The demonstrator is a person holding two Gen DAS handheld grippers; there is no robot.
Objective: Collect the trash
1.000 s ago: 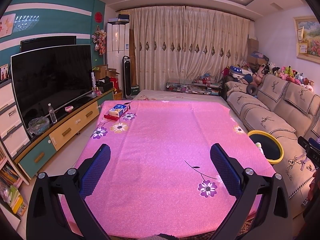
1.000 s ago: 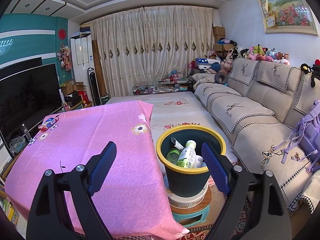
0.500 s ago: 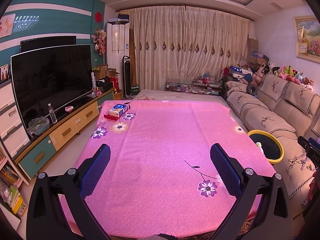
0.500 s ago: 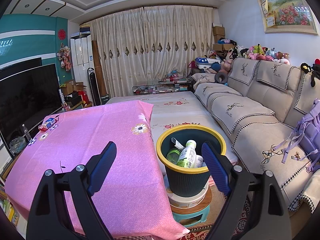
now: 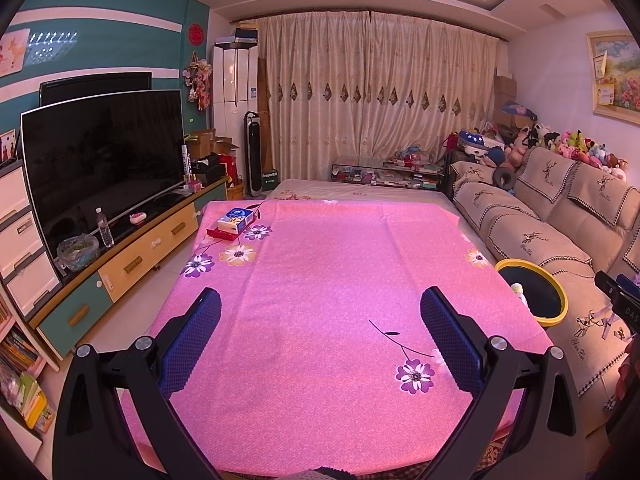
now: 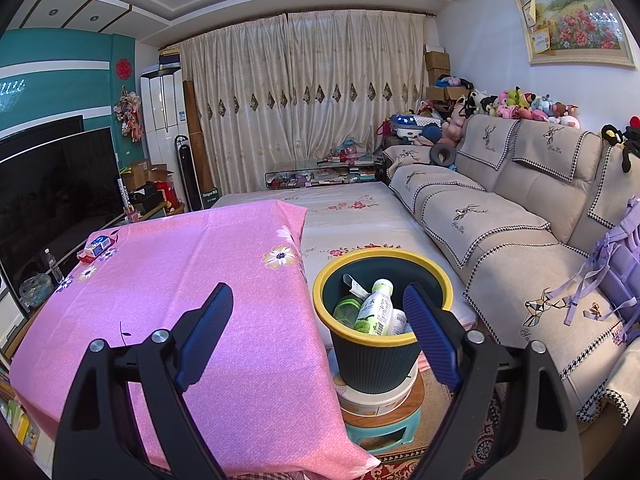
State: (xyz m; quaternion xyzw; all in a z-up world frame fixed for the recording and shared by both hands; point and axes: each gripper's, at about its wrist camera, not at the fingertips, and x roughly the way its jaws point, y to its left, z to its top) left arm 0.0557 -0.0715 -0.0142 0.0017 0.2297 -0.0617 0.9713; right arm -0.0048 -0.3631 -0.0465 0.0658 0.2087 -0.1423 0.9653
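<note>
In the left wrist view, the left claw (image 5: 320, 326) is seen spread wide at the bottom of the frame, its blue-padded fingers (image 5: 191, 340) held apart over the counter covered by a pink flowered cloth (image 5: 332, 280); nothing is gripped between them. A blue and white tissue box (image 5: 236, 218) on a red tray is seen at the far left corner of the cloth, left of centre in the frame. At the right edge, the yellow rim of a dark green round trash bin (image 5: 534, 292) is visible just beside the cloth's edge, with a beige sofa (image 5: 552, 232) behind it.

In the right wrist view, the right claw (image 6: 318, 320) is likewise shown spread and holding nothing, one finger over the pink cloth (image 6: 180, 280) and the other in front of the trash bin (image 6: 376, 364). The bin is seen at lower centre, standing on a stack of a white round container and a small wooden-topped green stool (image 6: 380, 420), beside the counter's right edge. Inside it, a white plastic bottle with a green label (image 6: 374, 308) is seen leaning among other discarded containers, including a green one (image 6: 346, 310).
</note>
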